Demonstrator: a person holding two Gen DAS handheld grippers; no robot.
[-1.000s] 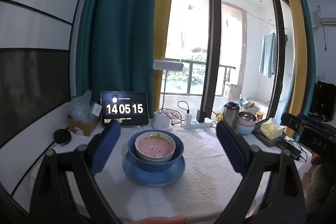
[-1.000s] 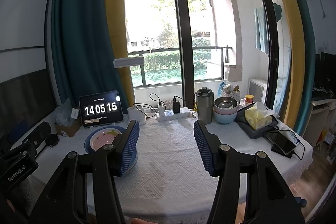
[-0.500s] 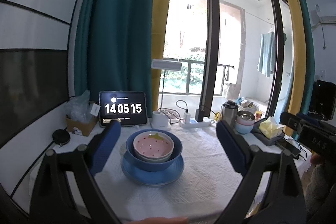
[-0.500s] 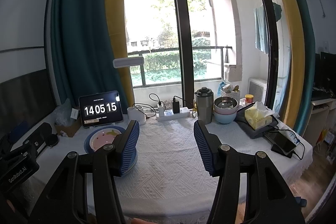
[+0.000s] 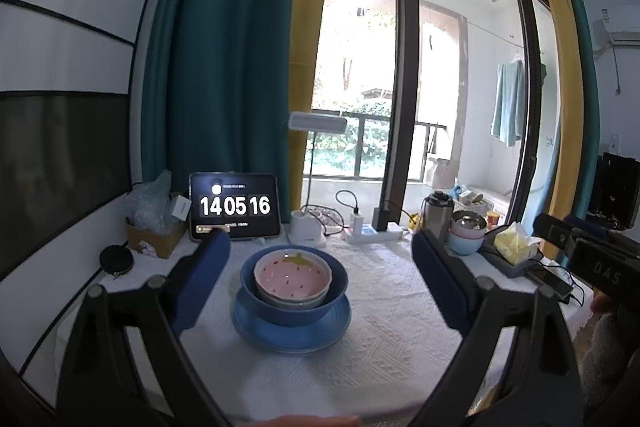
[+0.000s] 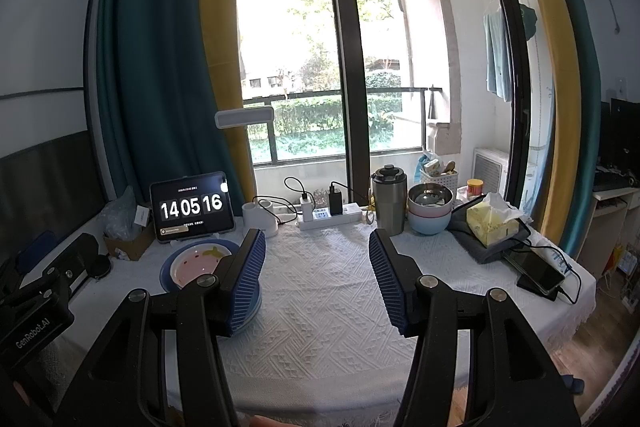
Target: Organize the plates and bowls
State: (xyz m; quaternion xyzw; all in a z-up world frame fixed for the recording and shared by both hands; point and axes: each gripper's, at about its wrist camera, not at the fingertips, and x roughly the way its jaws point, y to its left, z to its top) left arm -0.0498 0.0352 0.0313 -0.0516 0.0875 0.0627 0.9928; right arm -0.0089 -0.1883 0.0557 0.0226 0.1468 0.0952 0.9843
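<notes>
We held the left gripper (image 5: 320, 259) level over the white tablecloth (image 5: 384, 307), its jaws spread wide and empty, with the stack between them but farther off: a pink strawberry bowl (image 5: 293, 278) nested in a dark blue bowl (image 5: 294, 307) on a blue plate (image 5: 292, 333). Our right gripper (image 6: 317, 279) also stood apart, gripping nothing, over bare cloth. Near the steel flask (image 6: 389, 203), a metal bowl (image 6: 430, 195) sat stacked on a pink bowl and a light blue bowl (image 6: 429, 223).

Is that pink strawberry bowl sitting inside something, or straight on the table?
Inside. The pink strawberry bowl sits upright and empty, nested in a dark blue bowl, which stands on a blue plate.
</notes>
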